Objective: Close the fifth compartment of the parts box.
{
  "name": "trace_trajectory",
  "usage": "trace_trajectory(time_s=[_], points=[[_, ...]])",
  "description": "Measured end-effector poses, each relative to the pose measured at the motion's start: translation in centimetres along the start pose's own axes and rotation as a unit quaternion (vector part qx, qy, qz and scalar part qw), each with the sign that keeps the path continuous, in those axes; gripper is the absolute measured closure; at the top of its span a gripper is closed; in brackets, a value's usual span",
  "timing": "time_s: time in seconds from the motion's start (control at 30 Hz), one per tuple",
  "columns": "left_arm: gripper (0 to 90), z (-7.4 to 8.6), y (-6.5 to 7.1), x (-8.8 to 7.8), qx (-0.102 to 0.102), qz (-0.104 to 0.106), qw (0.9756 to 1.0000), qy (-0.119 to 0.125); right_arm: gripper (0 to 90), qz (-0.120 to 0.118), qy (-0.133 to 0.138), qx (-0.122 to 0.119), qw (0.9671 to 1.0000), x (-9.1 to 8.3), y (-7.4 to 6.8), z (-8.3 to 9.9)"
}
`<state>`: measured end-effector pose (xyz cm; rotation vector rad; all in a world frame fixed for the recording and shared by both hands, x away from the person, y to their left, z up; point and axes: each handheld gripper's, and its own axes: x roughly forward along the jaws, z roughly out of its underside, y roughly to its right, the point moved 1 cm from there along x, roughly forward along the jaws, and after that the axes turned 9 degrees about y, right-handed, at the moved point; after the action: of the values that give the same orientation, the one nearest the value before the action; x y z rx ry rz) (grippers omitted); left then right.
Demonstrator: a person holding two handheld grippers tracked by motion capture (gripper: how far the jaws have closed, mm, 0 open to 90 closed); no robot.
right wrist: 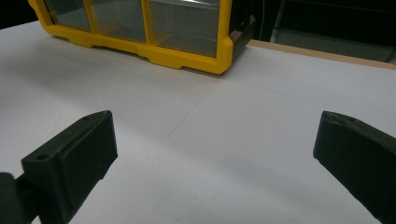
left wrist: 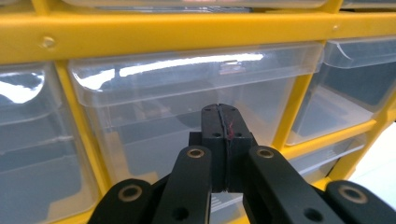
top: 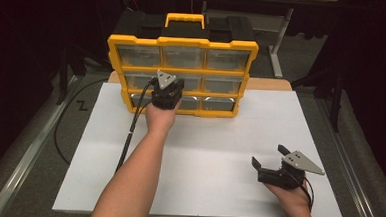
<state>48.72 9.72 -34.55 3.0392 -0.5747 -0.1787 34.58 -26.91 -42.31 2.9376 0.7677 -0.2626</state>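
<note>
Right gripper (top: 267, 166) rests near the table's (top: 218, 155) front right corner, jaws spread, empty. Left gripper (left wrist: 223, 122), jaws pressed together, meets a clear drawer (left wrist: 187, 107) in the organizer (top: 182, 63) at the far edge. Pushing off-centre could jam it.

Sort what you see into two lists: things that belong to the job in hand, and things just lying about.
In the job:
- yellow drawer organizer
- its clear middle drawer
- left gripper, fingers shut

Lying about:
- right gripper, open
- white table sheet
- cable
</note>
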Motion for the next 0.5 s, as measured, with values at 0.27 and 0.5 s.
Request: trace_trajectory(time_s=[0.27, 0.5], points=[[89.5, -0.2, 0.3, -1.1, 0.001, 0.012, 0.9999, 0.002, 1.0, -0.001, -0.003, -0.002, 1.0, 0.1, -0.1, 0.1], [89.5, -0.2, 0.2, -2.7, 0.006, 0.027, 0.9996, 0.002, 0.9, 0.001, -0.005, -0.004, 1.0, 0.2, -0.2, 0.1]])
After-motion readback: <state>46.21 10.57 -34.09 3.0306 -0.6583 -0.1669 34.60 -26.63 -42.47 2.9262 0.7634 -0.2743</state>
